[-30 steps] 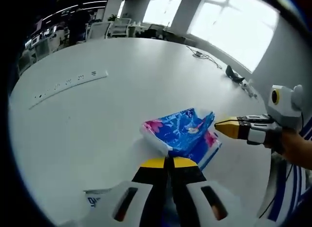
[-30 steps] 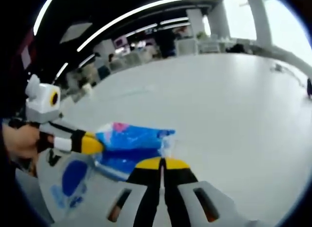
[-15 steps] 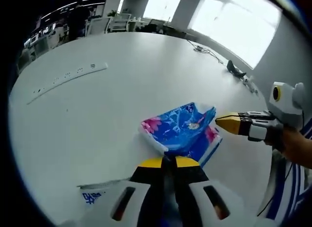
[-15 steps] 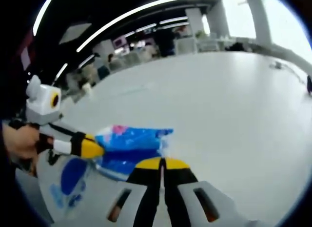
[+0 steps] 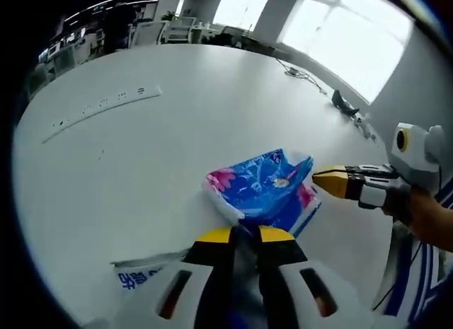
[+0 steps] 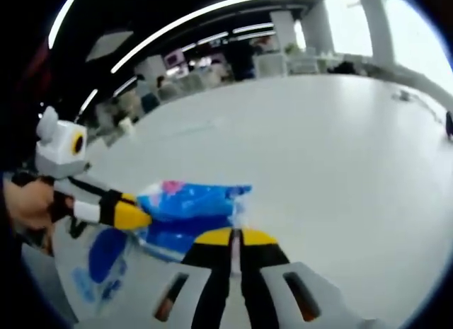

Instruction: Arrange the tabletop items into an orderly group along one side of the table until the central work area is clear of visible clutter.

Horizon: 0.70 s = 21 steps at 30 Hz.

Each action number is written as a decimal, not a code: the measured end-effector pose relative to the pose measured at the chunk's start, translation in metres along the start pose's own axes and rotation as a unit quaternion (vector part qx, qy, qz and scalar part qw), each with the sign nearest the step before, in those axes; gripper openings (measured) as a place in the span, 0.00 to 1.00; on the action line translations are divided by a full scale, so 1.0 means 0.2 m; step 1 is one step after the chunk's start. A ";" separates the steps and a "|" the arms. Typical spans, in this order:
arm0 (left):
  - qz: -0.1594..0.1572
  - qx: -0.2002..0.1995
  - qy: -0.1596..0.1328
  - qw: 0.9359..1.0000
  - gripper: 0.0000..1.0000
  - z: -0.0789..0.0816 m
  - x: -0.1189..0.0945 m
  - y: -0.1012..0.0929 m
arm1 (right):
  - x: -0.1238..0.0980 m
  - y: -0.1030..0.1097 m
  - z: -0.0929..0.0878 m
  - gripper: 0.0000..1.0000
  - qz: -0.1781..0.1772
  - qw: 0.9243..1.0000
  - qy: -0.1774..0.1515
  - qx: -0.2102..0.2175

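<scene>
A: In the left gripper view, the left gripper (image 5: pixel 244 235) rises from the bottom centre with its yellow-tipped jaws drawn narrow, a slim gap between them. Whether they pinch the near edge of the blue packet (image 5: pixel 265 191) one cannot tell; the tips meet it right at its lower corner.

B: And the packet lies on the white worktop (image 5: pixel 141 152), just right of the frame's centre, crumpled, its far end lifted a little. The right gripper (image 5: pixel 333 182) comes in from the right edge, its yellow tip touching the packet's right side.

A: A second printed wrapper (image 5: pixel 138 278) sits at the lower left, beside the left gripper's body. A long white strip (image 5: pixel 99 110) lies well apart at the upper left, and dark cables (image 5: pixel 301 78) near the upper right.

B: The risk there is the soft film. If both grippers pull apart, it could stretch or tear, or slip from one side and flop back towards the middle.

A: In the right gripper view, the right gripper (image 6: pixel 235 237) stands at the bottom centre, jaws closed to a hairline. The blue packet (image 6: pixel 191 201) lies left of centre, reaching down to those tips; a grip on it cannot be confirmed.

B: The left gripper (image 6: pixel 131 216) enters from the left edge, its tip against the packet's left end, a hand (image 6: pixel 28 205) behind it. A blue-printed wrapper (image 6: pixel 106 258) lies below it.

A: So dragging the packet sideways could catch that wrapper and scatter it instead of grouping it.
</scene>
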<state>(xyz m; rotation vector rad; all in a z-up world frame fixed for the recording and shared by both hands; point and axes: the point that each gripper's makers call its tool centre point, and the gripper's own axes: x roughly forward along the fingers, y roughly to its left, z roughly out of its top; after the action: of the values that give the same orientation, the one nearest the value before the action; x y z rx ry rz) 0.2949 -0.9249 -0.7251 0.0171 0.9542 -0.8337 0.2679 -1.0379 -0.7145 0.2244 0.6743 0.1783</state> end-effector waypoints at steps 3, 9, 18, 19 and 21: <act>0.006 0.000 -0.002 1.000 0.14 0.01 -0.01 0.01 | 0.00 0.01 -0.01 0.02 0.001 1.000 0.004 0.005; 0.012 -0.013 -0.017 1.000 0.20 0.04 -0.03 0.03 | 0.00 0.01 -0.03 0.12 -0.004 1.000 0.006 0.002; 0.016 0.016 -0.052 0.998 0.38 0.11 -0.11 0.04 | -0.02 0.01 -0.02 0.32 -0.019 1.000 -0.003 -0.002; 0.016 0.014 -0.059 0.998 0.42 0.12 -0.13 0.04 | -0.02 0.01 -0.02 0.34 -0.022 1.000 -0.005 -0.002; 0.015 0.006 -0.071 0.997 0.49 0.14 -0.15 0.05 | -0.02 0.02 0.00 0.43 -0.027 1.000 -0.012 -0.005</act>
<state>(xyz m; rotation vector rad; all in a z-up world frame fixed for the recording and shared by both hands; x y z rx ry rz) 0.3133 -0.9096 -0.6902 -0.0172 0.8136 -0.8031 0.2634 -1.0349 -0.7107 0.1988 0.6542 0.1277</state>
